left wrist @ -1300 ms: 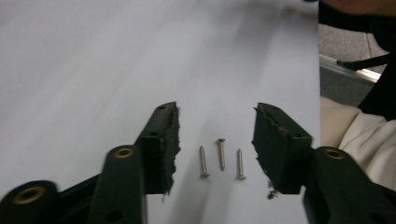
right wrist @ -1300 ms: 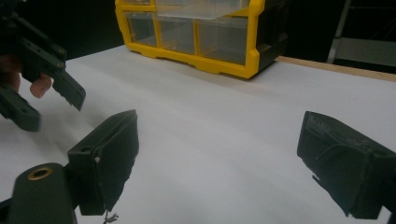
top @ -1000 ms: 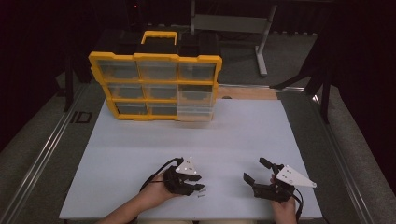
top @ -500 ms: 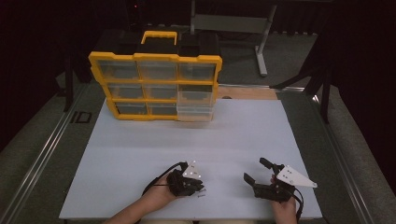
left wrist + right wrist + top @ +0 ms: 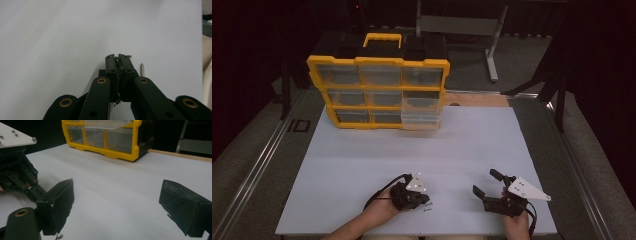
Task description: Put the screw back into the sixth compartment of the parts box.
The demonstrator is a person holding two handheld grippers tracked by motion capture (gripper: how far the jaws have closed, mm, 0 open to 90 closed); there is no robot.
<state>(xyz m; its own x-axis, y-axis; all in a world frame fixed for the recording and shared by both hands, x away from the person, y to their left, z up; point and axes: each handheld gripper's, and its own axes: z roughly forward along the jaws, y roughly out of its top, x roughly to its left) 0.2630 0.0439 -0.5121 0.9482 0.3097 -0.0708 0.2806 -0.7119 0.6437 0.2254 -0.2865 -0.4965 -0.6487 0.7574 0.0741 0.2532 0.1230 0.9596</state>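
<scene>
My left gripper point(image 5: 426, 201) rests low on the white table top point(image 5: 422, 150) near its front edge, held by a hand. Its jaws have just been closing and now stand shut, pad against pad point(image 5: 118, 57), with nothing visible between them. A small silver screw point(image 5: 142, 69) lies on the table just right of the jaws. The end of a second screw point(image 5: 129, 56) peeks out beside the right jaw tip. Both screws point(image 5: 428, 207) lie just at the gripper's tip in the high view. My right gripper point(image 5: 486, 182) sits to the right, jaws open and empty point(image 5: 120, 205).
A yellow organizer with clear drawers point(image 5: 379, 92) stands at the table's far edge; its bottom right drawer point(image 5: 422, 120) is pulled out. It also rises ahead in the right gripper view as the organizer point(image 5: 107, 137). A metal stand point(image 5: 492, 45) is behind the table.
The left gripper has edged slightly to the right over the screws and its jaws have drawn together. The right gripper has stayed put.
</scene>
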